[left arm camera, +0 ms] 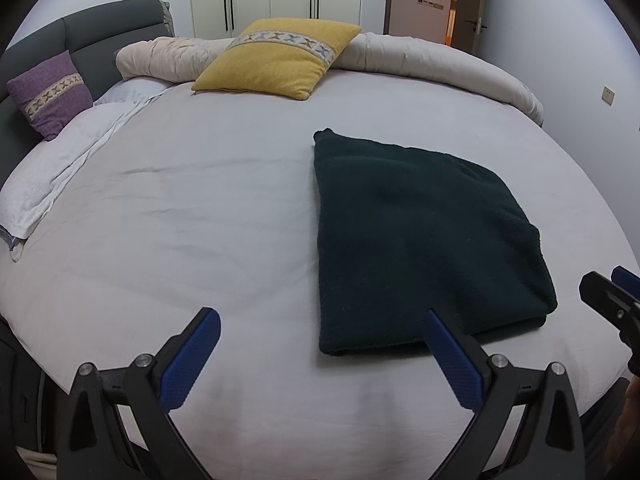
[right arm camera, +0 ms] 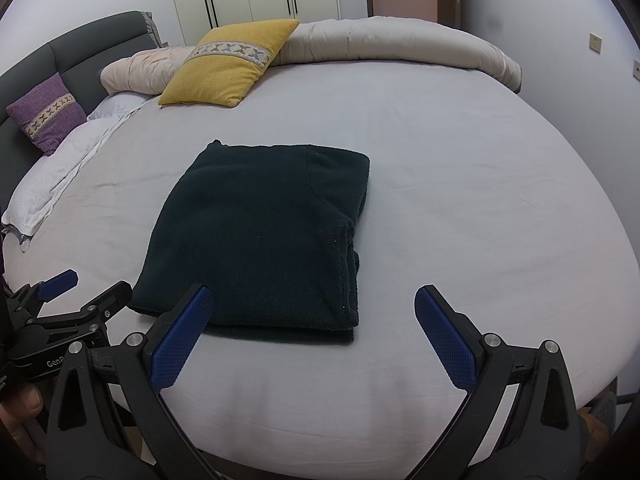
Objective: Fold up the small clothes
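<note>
The dark garment [right arm camera: 260, 236] lies folded square on the bed [right arm camera: 460, 200] (looks finished); left gripper [left arm camera: 320, 336] and right gripper [right arm camera: 310, 312] hover with fingers spread, empty.

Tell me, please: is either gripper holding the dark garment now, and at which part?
Nothing is held. The left gripper and right gripper are both open, near the front edge of the folded dark garment, which lies free on the bed.

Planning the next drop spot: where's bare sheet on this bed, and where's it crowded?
Bare sheet lies between the folded dark garment and the white towel by the purple pillow. Another patch is right of the garment. Crowded at the far edge: yellow pillow, rolled duvet.
</note>
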Demonstrator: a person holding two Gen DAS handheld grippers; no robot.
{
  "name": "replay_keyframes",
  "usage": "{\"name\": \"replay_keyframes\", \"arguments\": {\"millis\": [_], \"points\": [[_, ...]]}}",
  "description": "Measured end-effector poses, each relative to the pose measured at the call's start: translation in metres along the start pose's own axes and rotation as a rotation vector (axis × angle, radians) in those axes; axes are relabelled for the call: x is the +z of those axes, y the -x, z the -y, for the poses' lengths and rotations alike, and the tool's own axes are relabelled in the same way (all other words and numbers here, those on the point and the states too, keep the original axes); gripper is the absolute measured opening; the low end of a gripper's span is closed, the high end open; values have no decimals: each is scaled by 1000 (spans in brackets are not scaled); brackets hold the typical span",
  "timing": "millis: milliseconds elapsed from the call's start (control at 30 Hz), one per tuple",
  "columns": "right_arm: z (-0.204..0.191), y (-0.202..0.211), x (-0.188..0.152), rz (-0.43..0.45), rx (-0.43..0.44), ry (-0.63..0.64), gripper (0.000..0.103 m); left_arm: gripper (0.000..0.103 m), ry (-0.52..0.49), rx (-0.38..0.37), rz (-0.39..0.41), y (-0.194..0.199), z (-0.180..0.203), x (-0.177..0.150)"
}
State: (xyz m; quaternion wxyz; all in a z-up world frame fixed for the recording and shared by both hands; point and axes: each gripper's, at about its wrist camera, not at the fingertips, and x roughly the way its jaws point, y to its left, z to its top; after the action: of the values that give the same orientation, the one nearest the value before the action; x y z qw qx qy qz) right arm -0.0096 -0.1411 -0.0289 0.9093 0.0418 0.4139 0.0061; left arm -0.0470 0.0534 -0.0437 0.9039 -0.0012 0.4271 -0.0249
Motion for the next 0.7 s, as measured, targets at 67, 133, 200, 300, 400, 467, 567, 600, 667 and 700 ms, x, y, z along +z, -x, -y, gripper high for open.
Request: {"name": "replay_keyframes", "arguments": {"millis": [67, 133, 200, 300, 400, 467, 567, 600, 667, 700], "points": [[0, 0, 0, 0, 0, 0, 102, 103, 2, 0, -1, 0, 0, -1], [0, 0, 0, 0, 0, -1, 102, 103, 1, 1, -2, 1, 0, -2], [1, 0, 0, -1, 1, 0, 102, 103, 2, 0, -2, 1, 0, -2], [1, 0, 0, -1, 1, 0, 102, 103, 4, 1, -4, 0, 0, -3], [0, -1, -1, -3, 3, -1, 102, 103, 4, 0, -4, 0, 0, -3], [1, -1, -1, -2, 2, 1, 102, 103, 4, 1, -5, 0, -1, -3], [1, -2, -2, -2, 3, 1, 102, 103, 3, 0, -4, -1, -1, -2], [1, -3, -3, -3, 3, 1, 102, 103, 3, 0, -4, -1, -1, -3], [1, -3, -3, -3, 3, 1, 102, 103, 2, -1, -5, -1, -2, -2], [1, -3, -3, -2, 3, 0, 102, 103, 2, -1, -4, -1, -1, -2]]}}
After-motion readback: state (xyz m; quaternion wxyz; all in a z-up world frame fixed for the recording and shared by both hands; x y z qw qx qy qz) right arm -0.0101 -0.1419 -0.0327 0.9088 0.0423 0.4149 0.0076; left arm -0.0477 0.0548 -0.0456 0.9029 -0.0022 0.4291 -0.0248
